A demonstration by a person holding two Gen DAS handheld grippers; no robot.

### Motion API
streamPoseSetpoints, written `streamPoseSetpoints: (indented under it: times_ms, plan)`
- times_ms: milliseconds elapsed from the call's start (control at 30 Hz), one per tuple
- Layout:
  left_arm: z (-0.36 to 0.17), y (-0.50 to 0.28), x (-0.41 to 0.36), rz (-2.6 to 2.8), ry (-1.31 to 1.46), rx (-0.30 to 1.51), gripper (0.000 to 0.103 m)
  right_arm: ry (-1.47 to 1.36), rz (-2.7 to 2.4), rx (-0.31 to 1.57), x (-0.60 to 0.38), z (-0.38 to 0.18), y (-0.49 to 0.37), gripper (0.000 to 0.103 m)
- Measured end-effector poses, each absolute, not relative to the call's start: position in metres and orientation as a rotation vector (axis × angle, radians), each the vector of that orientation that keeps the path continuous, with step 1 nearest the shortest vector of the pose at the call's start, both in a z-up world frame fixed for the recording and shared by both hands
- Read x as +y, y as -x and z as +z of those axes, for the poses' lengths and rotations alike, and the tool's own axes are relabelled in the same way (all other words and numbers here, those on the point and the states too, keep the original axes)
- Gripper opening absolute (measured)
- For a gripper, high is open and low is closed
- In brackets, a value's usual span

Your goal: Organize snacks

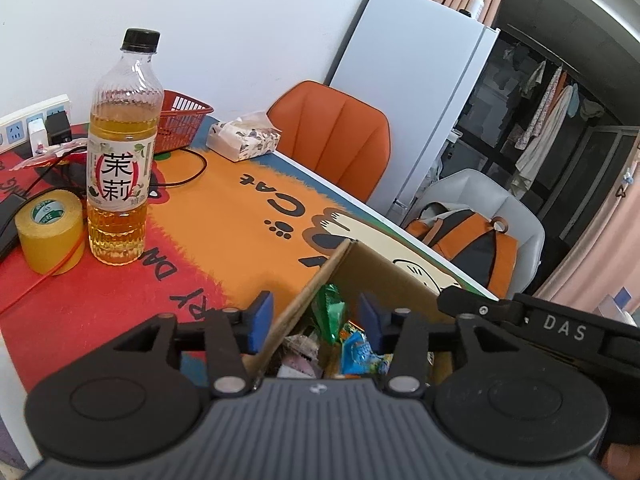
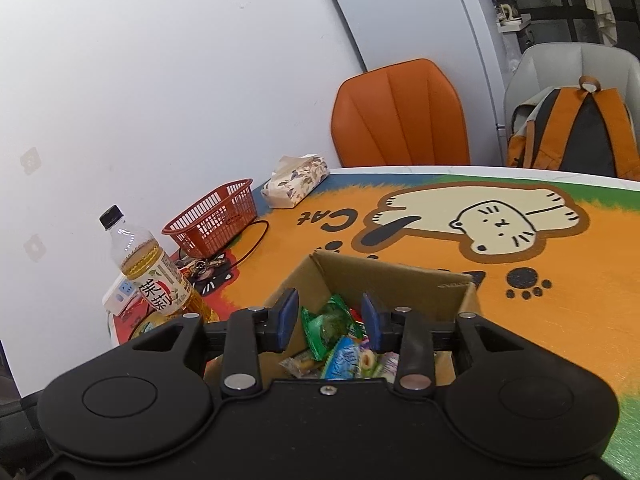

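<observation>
An open cardboard box [image 2: 396,280] on the cat-print table mat holds several wrapped snacks: a green packet [image 2: 326,328], a blue one [image 2: 346,360] and others. My right gripper [image 2: 330,316] is open and hovers over the box, its fingers either side of the green packet. My left gripper [image 1: 316,316] is open and straddles the box's left wall [image 1: 308,300]; the snacks [image 1: 332,312] show between its pads. The right gripper's body [image 1: 540,324] reaches in from the right in the left wrist view.
A tea bottle [image 1: 118,168] and yellow tape roll [image 1: 50,232] stand left of the box. A red basket [image 2: 216,220], tissue pack [image 2: 294,184], power strip [image 1: 32,126] and cables lie near the wall. An orange chair [image 2: 400,116] and a grey chair with a backpack [image 2: 576,132] stand behind the table.
</observation>
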State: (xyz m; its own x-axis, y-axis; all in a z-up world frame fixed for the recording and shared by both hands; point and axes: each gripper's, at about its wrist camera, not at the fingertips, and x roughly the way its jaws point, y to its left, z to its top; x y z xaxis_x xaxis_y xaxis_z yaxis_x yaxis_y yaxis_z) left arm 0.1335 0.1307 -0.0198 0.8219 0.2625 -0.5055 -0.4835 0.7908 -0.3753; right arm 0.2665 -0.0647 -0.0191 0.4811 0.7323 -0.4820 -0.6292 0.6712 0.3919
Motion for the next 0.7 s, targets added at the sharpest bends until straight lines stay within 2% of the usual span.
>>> streamPoseSetpoints:
  times_ms: [100,200,367,567,700]
  plan:
    - [-0.018,-0.13,0.125,0.408,0.513,0.454,0.058,-0.169,0.813,0.66,-0.076,-0.017,-0.262,0.043]
    - [-0.017,-0.127,0.119,0.398,0.502,0.454,0.065,-0.166,0.791,0.657,-0.087,-0.016,-0.258,0.044]
    - [-0.014,-0.12,0.107,0.367,0.483,0.457,0.074,-0.165,0.757,0.641,-0.105,-0.014,-0.247,0.053]
    - [-0.013,-0.111,0.094,0.333,0.467,0.468,0.082,-0.171,0.707,0.616,-0.132,-0.012,-0.23,0.068]
    - [-0.01,-0.105,0.085,0.31,0.45,0.47,0.086,-0.182,0.664,0.595,-0.153,-0.011,-0.219,0.087]
